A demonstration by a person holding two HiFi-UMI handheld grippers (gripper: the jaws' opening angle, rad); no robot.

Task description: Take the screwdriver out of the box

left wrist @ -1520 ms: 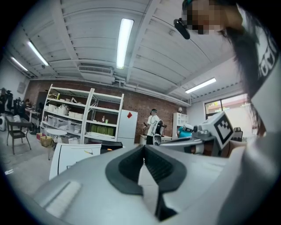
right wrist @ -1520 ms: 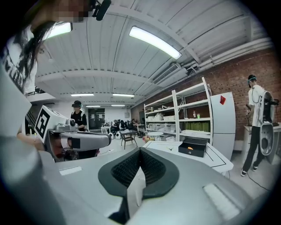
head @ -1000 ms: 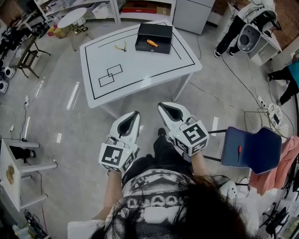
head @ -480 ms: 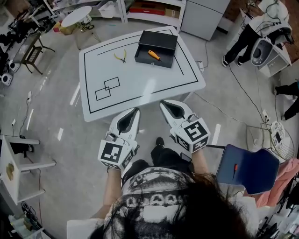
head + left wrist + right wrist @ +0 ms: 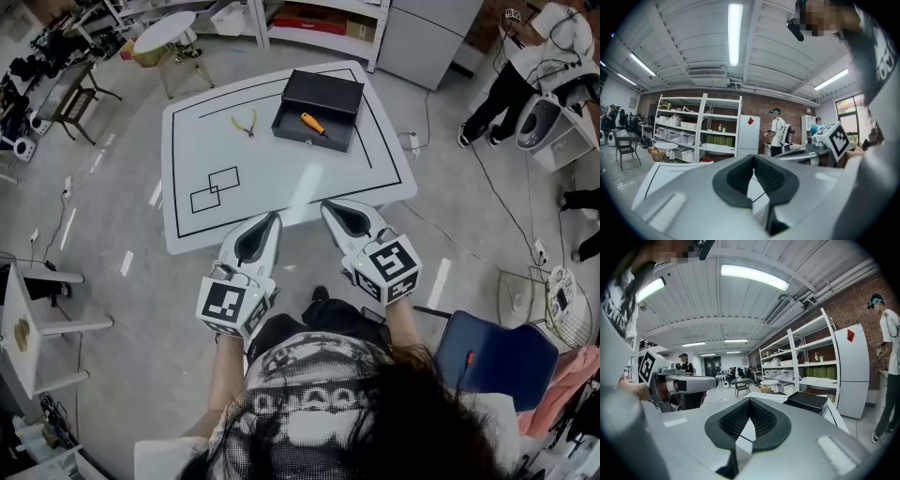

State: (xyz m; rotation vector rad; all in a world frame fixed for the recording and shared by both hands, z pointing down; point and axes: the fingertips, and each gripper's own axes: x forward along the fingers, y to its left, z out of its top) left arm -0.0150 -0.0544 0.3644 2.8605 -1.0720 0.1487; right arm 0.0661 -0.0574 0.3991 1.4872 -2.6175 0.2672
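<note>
An orange-handled screwdriver (image 5: 312, 124) lies inside an open black box (image 5: 318, 97) at the far right part of a white table (image 5: 281, 159). In the head view my left gripper (image 5: 275, 217) and right gripper (image 5: 324, 204) are side by side at the table's near edge, both shut and empty, well short of the box. From the right gripper view the black box (image 5: 807, 401) shows ahead on the table, past the shut right gripper (image 5: 750, 401). The left gripper (image 5: 753, 157) looks out over the white tabletop with its jaw tips together.
Yellow-handled pliers (image 5: 246, 123) lie on the table left of the box. Black outlines of two overlapping rectangles (image 5: 215, 188) mark the tabletop. A blue chair (image 5: 492, 358) stands at my right. Shelves (image 5: 698, 126), a white cabinet and people stand beyond the table.
Both grippers have moved forward together toward the table and now reach its near edge. The jaws stayed shut.
</note>
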